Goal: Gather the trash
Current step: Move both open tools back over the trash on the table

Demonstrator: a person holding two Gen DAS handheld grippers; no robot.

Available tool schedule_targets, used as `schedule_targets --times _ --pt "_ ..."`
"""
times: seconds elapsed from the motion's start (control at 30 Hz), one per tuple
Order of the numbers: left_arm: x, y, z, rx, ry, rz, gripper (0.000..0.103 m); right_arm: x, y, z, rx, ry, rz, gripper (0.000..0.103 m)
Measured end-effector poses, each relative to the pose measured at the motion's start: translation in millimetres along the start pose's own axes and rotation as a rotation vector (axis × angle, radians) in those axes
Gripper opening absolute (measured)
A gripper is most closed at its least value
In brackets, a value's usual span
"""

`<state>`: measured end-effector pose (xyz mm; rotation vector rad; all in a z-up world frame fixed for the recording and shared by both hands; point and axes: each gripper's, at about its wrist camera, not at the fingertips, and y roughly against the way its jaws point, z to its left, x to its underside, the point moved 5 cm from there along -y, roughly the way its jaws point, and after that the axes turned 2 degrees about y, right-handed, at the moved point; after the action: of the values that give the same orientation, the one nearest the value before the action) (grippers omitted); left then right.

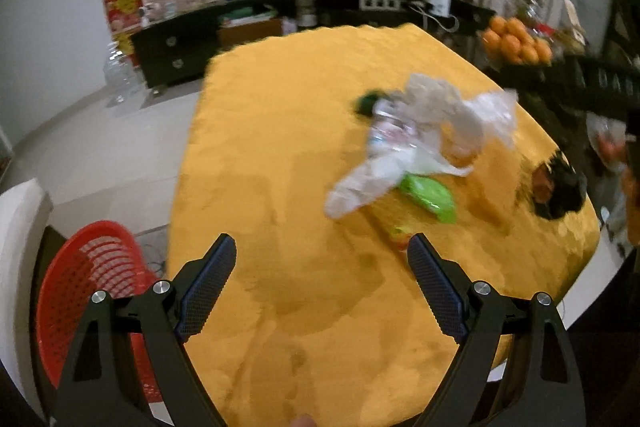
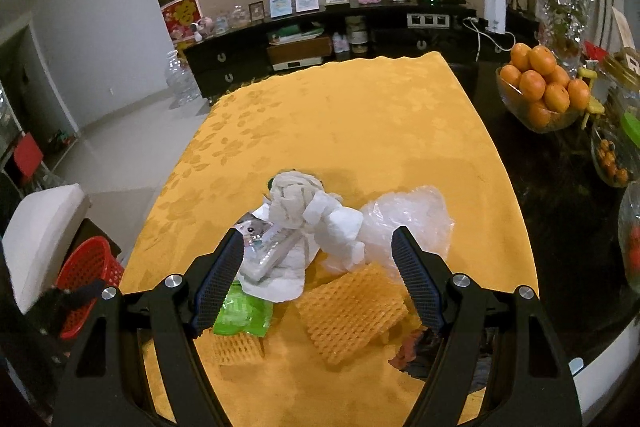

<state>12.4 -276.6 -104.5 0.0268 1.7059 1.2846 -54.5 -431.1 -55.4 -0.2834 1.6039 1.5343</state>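
Observation:
A heap of trash lies on the yellow tablecloth (image 2: 340, 115): crumpled white tissue (image 2: 320, 215), a clear plastic bag (image 2: 408, 215), a printed wrapper with a cat picture (image 2: 256, 231), a green packet (image 2: 240, 315) and orange foam netting (image 2: 352, 311). My right gripper (image 2: 318, 251) hovers open just above and before this heap, with nothing between its fingers. In the blurred left wrist view the same pile shows as white plastic (image 1: 424, 131) and the green packet (image 1: 430, 195). My left gripper (image 1: 322, 255) stands open over bare cloth, short of the pile. A red mesh basket (image 1: 92, 279) stands low at the left.
A dark crumpled scrap (image 2: 416, 351) lies at the table's near right edge. A bowl of oranges (image 2: 540, 91) and glass jars stand on the dark counter to the right. A black sideboard (image 2: 320, 39) with frames lines the far wall. A white chair (image 2: 44, 231) stands beside the basket.

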Motion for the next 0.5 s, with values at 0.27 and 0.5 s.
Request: schedule_targets --times 0.27,0.5 --pt "-0.8 -35.2 -43.2 0.038 -0.099 0.061 0.084 0.3 1.1 -11.9 0.003 -0.036 0.002 0.074" --pt "-3.9 -56.5 -50.9 0.065 -0.079 0.119 0.084 1.5 -0.2 -17.9 0.002 -0.052 0.006 0.074"
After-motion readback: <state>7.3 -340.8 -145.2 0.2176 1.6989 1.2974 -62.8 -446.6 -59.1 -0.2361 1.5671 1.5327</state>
